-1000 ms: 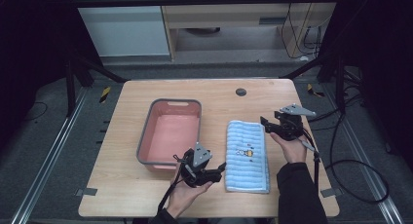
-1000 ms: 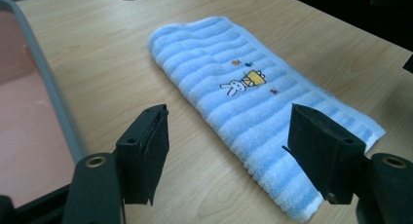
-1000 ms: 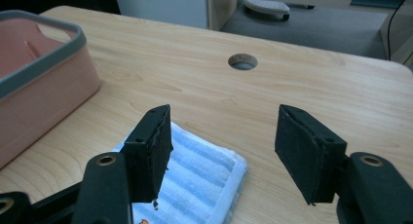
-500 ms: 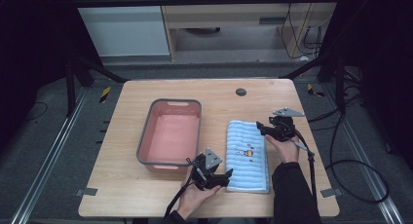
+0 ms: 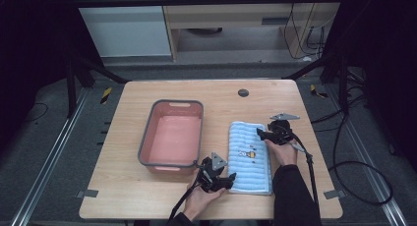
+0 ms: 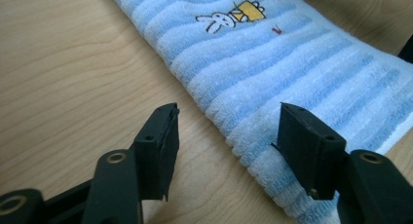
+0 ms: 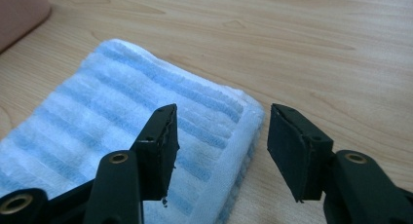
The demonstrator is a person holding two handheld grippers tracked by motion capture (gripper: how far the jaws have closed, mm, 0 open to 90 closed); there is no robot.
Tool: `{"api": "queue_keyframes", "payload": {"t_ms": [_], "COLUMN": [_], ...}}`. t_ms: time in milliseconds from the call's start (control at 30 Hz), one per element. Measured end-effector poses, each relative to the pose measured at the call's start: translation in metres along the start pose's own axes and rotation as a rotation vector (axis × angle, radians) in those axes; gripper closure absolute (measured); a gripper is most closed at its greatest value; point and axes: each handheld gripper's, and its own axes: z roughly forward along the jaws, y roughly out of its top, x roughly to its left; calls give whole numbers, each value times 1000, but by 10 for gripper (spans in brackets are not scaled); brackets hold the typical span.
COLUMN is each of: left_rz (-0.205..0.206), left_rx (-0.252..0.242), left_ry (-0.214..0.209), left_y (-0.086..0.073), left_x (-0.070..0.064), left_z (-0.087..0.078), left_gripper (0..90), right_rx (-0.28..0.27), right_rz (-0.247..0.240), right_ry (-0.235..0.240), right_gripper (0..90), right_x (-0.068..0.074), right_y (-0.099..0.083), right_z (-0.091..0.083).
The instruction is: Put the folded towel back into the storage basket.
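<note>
Blue-and-white striped terry towel (image 5: pixel 250 157) lay flat on the wooden table (image 5: pixel 123 196) beside the pink plastic tub (image 5: pixel 173 137), ungrasped (pickup pending), left gripper (image 6: pixel 224 151) and right gripper (image 7: pixel 221 151) spread astride opposite edges.

Fluffy ribbed terry-cloth towel (image 5: pixel 250 156) on smooth matt wooden table (image 5: pixel 123 196)

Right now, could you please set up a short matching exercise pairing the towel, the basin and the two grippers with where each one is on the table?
Things:
1. towel
2. basin
3. left gripper
4. right gripper

Places:
A. open at the towel's far right corner
B. flat between the two grippers
C. open at the towel's near left corner
D. left of the towel

Pairs: 1-B, 2-D, 3-C, 4-A
</note>
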Motion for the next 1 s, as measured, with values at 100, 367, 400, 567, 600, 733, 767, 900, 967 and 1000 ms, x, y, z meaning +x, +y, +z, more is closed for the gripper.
{"api": "queue_keyframes", "payload": {"t_ms": [100, 367, 400, 567, 600, 733, 767, 900, 967, 1000], "left_rz": [0, -1, -3, -12, -11, -10, -10, -26, -27, -27], "left_rx": [10, 30, 30, 34, 34, 36, 36, 36, 37, 39], "left_ry": [-4, -14, -16, -28, -29, -31, -31, -41, -42, -43], "left_y": [-2, -3, -3, -3, -3, -3, -3, -3, -3, -3], "left_x": [-1, -3, -3, -4, -4, -6, -6, -6, -6, -7], "left_z": [3, 6, 7, 8, 8, 8, 8, 8, 8, 8], "left_gripper": [449, 535, 548, 599, 603, 653, 662, 694, 719, 719], "right_rx": [13, 44, 51, 65, 68, 78, 77, 75, 69, 67], "right_rz": [-5, -9, -2, -12, -14, -13, -11, -12, -9, -9], "right_ry": [5, 20, 23, 18, 16, 8, 8, 18, 25, 33], "right_gripper": [450, 473, 475, 492, 493, 500, 509, 597, 632, 660], "right_x": [-2, -2, -1, 1, 1, 2, 3, 6, 6, 6], "right_y": [-2, -7, -7, -9, -9, -10, -10, -11, -12, -12], "right_z": [2, 8, 9, 11, 12, 13, 13, 12, 12, 12]}}
